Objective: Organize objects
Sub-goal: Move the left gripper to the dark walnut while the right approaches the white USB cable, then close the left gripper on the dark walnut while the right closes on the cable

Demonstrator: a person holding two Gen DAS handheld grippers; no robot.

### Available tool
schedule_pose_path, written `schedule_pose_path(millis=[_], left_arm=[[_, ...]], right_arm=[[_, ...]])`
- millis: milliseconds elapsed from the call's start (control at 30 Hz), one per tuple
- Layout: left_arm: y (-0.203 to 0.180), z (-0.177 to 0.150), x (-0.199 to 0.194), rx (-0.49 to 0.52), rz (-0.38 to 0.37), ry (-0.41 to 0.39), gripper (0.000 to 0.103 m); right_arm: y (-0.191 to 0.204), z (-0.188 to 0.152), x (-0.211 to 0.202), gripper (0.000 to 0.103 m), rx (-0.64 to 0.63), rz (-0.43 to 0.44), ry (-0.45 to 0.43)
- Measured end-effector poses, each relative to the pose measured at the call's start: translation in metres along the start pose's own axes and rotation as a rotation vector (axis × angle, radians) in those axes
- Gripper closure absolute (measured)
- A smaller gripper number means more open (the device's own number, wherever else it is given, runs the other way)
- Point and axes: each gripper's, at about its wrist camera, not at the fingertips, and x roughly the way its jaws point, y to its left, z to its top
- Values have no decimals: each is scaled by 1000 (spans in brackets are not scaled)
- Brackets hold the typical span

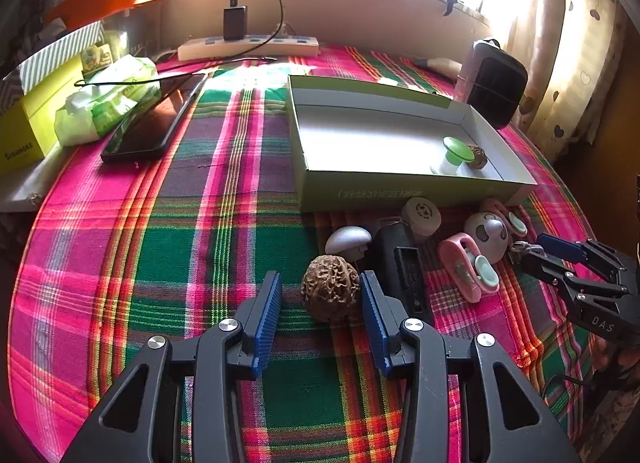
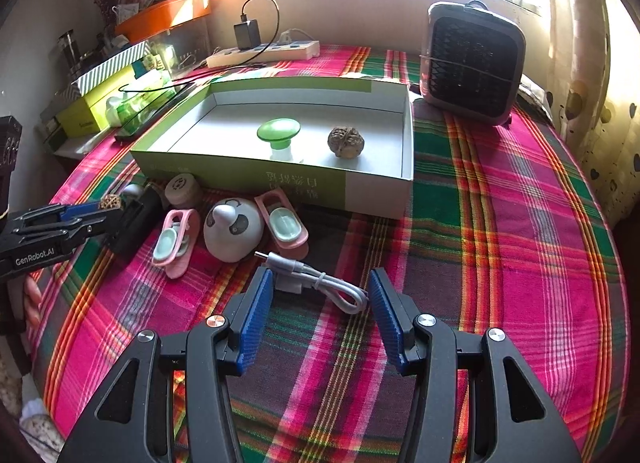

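Cable (image 2: 320, 283) lies crosswise between open right fingers (image 2: 320, 295); left fingers (image 1: 320, 295) straddle walnut (image 1: 330, 292).

I see a shallow white cardboard tray with green sides (image 2: 378, 193) lying open on the plaid cloth, holding an upright green-capped mushroom toy (image 2: 279, 131) and a wrinkled brown walnut (image 2: 346, 142), apart.

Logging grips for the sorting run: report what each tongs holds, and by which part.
Nothing is held. The left tongs stand open around the walnut on the cloth; the right tongs stand open around the white cable.
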Motion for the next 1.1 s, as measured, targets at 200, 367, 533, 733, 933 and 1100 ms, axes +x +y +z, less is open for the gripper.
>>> schedule_pose_path(millis=[200, 367, 533, 733, 933, 1100], left_arm=[[0, 2, 2, 0, 8, 5, 65], [0, 2, 2, -2, 13, 8, 65], [0, 2, 3, -1, 19, 13, 65], [-1, 4, 4, 0, 26, 22, 65], [-1, 7, 6, -5, 32, 21, 65], [-2, 8, 7, 4, 35, 17, 65]], right_arm=[[5, -9, -9, 52, -37, 64, 25], [-2, -4, -7, 52, -37, 29, 10], [-4, 7, 7, 52, -48, 15, 24], [4, 10, 13, 52, -80, 3, 16], [9, 10, 13, 52, -96, -6, 15], [14, 9, 13, 64, -115, 1, 10]])
